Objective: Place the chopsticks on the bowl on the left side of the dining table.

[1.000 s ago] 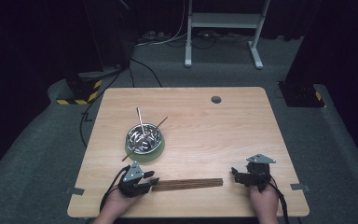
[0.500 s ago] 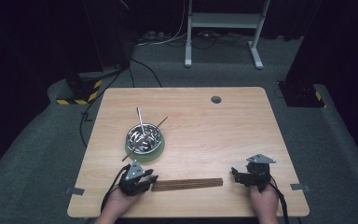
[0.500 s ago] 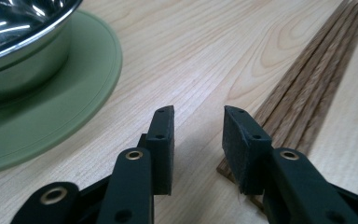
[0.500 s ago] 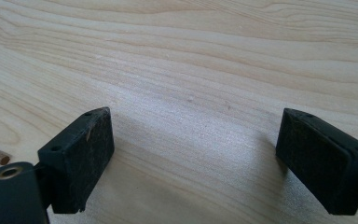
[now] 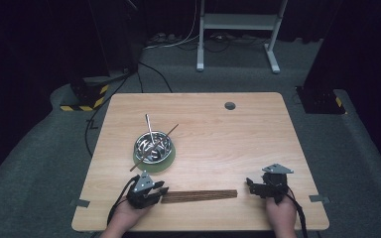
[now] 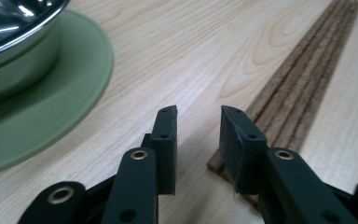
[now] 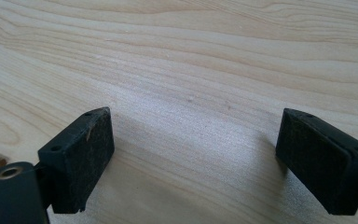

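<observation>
- Chopsticks [image 5: 199,196]: the brown bundle lies flat on the tabletop [image 5: 238,144] near your edge, long axis running left to right between your hands.
- Your left gripper [image 5: 155,193] sits at the bundle's left end. Its jaws have just been closing, yet nothing is pinched; the sticks' end [image 6: 279,112] lies just off the right-hand jaw.
- Your right gripper [image 5: 256,187] waits just past the other end, jaws spread wide over bare wood.
- Left hand is nearer: shift the jaws sideways over the sticks.
- Steel bowl [image 5: 153,145] stands behind on its green mat [image 5: 154,164].
</observation>
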`<state>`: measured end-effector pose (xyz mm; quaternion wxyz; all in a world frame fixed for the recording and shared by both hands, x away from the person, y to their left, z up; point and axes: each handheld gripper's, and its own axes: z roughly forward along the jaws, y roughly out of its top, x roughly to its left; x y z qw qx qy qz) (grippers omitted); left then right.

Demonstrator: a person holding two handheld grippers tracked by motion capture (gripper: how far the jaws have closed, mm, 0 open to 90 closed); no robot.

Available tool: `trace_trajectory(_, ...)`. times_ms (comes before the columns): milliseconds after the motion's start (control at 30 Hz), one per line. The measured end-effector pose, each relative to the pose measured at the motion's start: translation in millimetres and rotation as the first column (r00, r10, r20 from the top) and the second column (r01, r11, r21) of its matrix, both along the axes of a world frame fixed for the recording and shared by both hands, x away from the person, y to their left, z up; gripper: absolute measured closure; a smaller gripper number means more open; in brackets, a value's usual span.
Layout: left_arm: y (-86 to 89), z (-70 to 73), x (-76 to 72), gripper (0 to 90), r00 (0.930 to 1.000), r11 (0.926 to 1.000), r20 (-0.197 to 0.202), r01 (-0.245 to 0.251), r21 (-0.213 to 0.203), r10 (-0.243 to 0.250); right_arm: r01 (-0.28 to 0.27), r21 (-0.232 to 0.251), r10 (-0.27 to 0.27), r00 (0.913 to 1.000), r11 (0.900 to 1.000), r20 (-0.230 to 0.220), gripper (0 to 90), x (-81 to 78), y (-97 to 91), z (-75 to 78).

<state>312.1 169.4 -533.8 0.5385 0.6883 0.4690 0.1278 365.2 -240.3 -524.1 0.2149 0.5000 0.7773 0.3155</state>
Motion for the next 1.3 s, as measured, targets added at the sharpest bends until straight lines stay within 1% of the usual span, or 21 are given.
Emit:
trace_trajectory(100,-0.3,-0.1,-0.1,67.0,1.0,1.0,0.002,-0.003,0.0,0.003,-0.001,-0.001,0.001,1.0,1.0,0.0,11.2,0.0,-0.1,0.1)
trace_trajectory(133,2.3,1.0,-1.8,66.6,0.9996,0.9996,0.012,0.027,-0.01,-0.027,0.0,0.001,0.0,1.0,1.0,-0.001,11.2,0.0,0.1,0.0)
trace_trajectory(167,2.1,1.7,-4.0,65.7,0.9989,0.9983,0.016,0.045,-0.036,-0.045,0.0,0.001,0.0,1.0,1.0,-0.001,11.2,-0.1,0.1,0.0)
trace_trajectory(200,3.2,1.9,-5.9,65.0,0.9971,0.997,0.025,0.072,-0.027,-0.072,0.001,0.001,-0.001,1.0,1.0,-0.001,11.2,-0.1,0.1,0.0)
trace_trajectory(233,1.6,1.5,-6.9,64.9,0.9968,0.9965,0.02,0.078,-0.03,-0.077,0.001,0.002,-0.001,1.0,1.0,-0.003,11.2,-0.1,0.2,0.1)
trace_trajectory(300,0.5,1.0,-6.7,65.5,0.9968,0.9967,0.017,0.079,-0.017,-0.078,0.0,0.0,0.0,1.0,1.0,0.0,11.2,0.0,0.0,0.0)
trace_trajectory(333,0.0,0.4,-5.8,65.5,0.997,0.997,0.011,0.077,0.002,-0.077,-0.001,-0.002,0.001,1.0,1.0,0.001,11.2,0.1,-0.2,0.0)
trace_trajectory(400,-1.5,0.2,-4.6,66.6,0.9984,0.9985,0.009,0.055,-0.008,-0.055,-0.002,-0.002,0.002,1.0,1.0,0.001,11.2,0.1,-0.2,0.1)
trace_trajectory(433,-0.5,0.2,-4.0,67.1,0.9981,0.9981,0.008,0.061,0.003,-0.061,-0.002,-0.002,0.002,1.0,1.0,0.001,11.3,0.1,-0.2,0.1)
trace_trajectory(467,-1.8,-0.5,-3.4,67.2,0.9992,0.9992,0.007,0.039,0.012,-0.04,0.0,0.001,0.0,1.0,1.0,-0.003,11.3,-0.2,0.1,0.1)
trace_trajectory(600,-3.1,-1.2,-1.7,67.1,0.9999,0.9996,0.008,0.013,0.026,-0.013,-0.004,-0.002,0.004,1.0,1.0,0.002,11.4,-0.1,-0.1,0.0)
trace_trajectory(667,-2.5,-1.0,-0.4,67.0,1.0,0.9999,0.004,0.002,0.014,-0.002,-0.004,-0.002,0.004,1.0,1.0,0.001,11.4,-0.1,-0.1,0.1)
trace_trajectory(700,-2.5,-1.0,-0.4,66.6,1.0,0.9999,0.004,0.002,0.014,-0.002,-0.004,-0.002,0.004,1.0,1.0,0.001,11.4,-0.1,-0.1,0.1)
trace_trajectory(733,-2.4,-0.7,-0.4,66.0,0.9997,0.9995,0.012,0.023,0.023,-0.023,-0.004,-0.002,0.004,1.0,1.0,0.001,11.4,-0.1,-0.1,0.1)
trace_trajectory(833,-7.7,-1.6,0.8,64.1,0.9983,0.9969,0.024,0.052,0.059,-0.053,-0.008,-0.003,0.008,1.0,1.0,0.003,11.4,0.0,-0.1,0.0)
trace_trajectory(933,-11.8,-0.7,5.4,63.6,0.9979,0.9969,0.02,0.061,0.05,-0.062,-0.009,-0.005,0.009,0.9999,0.9999,0.005,11.4,-0.1,-0.1,-0.3)
trace_trajectory(967,-11.7,-0.6,7.1,63.6,0.9969,0.9947,0.022,0.074,0.07,-0.076,-0.01,-0.005,0.01,0.9999,0.9999,0.006,11.4,-0.1,-0.1,-0.3)
trace_trajectory(1033,-14.6,-2.6,8.8,63.0,0.9964,0.9937,0.025,0.079,0.08,-0.081,-0.01,0.001,0.01,0.9999,0.9999,-0.007,11.4,-0.7,0.0,0.5)
trace_trajectory(1067,-13.9,-2.2,10.0,62.9,0.9959,0.9929,0.017,0.087,0.081,-0.089,-0.013,0.002,0.013,0.9999,0.9999,-0.008,11.4,-0.9,0.0,0.4)
trace_trajectory(1133,-13.9,-2.0,11.4,63.1,0.9967,0.9949,0.002,0.081,0.06,-0.081,-0.016,0.0,0.016,0.9999,0.9999,-0.006,11.4,-0.8,-0.1,0.5)
trace_trajectory(1300,-14.1,-1.8,12.2,68.1,0.9975,0.9967,-0.004,0.071,0.039,-0.071,-0.02,0.004,0.02,0.9998,0.9998,-0.009,11.4,-1.0,0.2,0.6)
